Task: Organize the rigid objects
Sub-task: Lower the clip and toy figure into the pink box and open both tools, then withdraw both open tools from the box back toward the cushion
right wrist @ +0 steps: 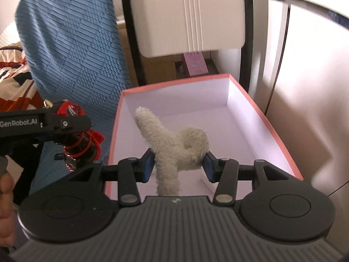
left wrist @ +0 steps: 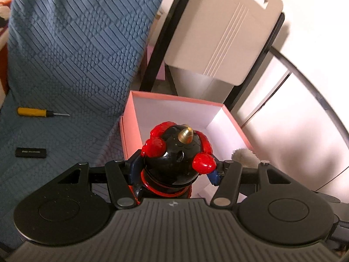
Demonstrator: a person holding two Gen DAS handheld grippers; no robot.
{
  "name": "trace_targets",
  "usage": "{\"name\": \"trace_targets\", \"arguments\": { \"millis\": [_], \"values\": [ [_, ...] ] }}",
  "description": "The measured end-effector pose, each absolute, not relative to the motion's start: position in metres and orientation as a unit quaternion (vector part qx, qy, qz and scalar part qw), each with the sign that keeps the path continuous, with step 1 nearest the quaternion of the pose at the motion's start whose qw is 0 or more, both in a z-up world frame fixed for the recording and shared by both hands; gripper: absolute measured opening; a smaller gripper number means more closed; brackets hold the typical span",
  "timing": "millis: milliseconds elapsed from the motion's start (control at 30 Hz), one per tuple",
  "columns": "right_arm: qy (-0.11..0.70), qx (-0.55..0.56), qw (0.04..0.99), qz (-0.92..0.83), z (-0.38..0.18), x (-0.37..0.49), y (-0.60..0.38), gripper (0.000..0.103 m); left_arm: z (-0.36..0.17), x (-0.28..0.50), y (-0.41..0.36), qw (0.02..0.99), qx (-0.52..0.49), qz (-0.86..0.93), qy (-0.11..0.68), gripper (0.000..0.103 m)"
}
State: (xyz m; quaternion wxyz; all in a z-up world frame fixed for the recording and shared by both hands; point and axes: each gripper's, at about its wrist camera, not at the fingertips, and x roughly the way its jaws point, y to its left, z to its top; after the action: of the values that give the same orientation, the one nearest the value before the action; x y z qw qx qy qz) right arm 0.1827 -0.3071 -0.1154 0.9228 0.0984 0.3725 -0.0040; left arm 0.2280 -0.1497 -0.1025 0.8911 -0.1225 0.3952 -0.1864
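A blue quilted cover (left wrist: 65,43) drapes over the surface on the left, and only the left wrist view shows the small things lying on it: a yellow-handled screwdriver (left wrist: 41,111) and, nearer, a flat black bar (left wrist: 31,152), well apart from each other. A pale chair back (left wrist: 224,35) stands behind an open pink box (left wrist: 130,118) with a white inside, set just beside the cover. The right wrist view looks straight into that box (right wrist: 257,109), and its floor is bare there. It alone shows a bit of the person's hand (right wrist: 5,196) at the left edge, and the other tool from the side. The left gripper (left wrist: 177,170) is clamped on a toy figure (left wrist: 174,157), glossy black and round-headed with a gold knob on top and red ruffled pieces at the sides, held at the box's near left corner. The right gripper (right wrist: 178,166) pinches a fluffy cream plush piece (right wrist: 174,148) with a long limb sticking up, held over the box's near end. Both tools tilt downward, side by side.
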Motion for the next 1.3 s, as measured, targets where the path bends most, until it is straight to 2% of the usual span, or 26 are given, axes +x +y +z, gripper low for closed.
{"name": "trace_targets", "arguments": {
  "millis": [333,700,800,1167,1300],
  "values": [
    [0.430,0.121,0.895,0.004,-0.153,0.225,-0.330,0.050,-0.144,0.278,-0.185,0.860,-0.124,-0.192,0.456,0.064],
    [0.463,0.139,0.875,-0.005,-0.183,0.252,-0.353,0.051,-0.157,0.308,-0.202,0.857,-0.117,-0.188,0.466,0.064],
    [0.467,0.136,0.874,-0.010,-0.185,0.253,-0.358,0.052,-0.156,0.307,-0.204,0.858,-0.115,-0.179,0.467,0.069],
    [0.456,0.143,0.878,-0.013,-0.168,0.230,-0.354,0.052,-0.128,0.274,-0.204,0.876,-0.119,-0.191,0.426,0.069],
    [0.445,0.148,0.883,-0.011,-0.155,0.218,-0.348,0.052,-0.108,0.256,-0.194,0.898,-0.115,-0.187,0.382,0.069]
  ]
}}
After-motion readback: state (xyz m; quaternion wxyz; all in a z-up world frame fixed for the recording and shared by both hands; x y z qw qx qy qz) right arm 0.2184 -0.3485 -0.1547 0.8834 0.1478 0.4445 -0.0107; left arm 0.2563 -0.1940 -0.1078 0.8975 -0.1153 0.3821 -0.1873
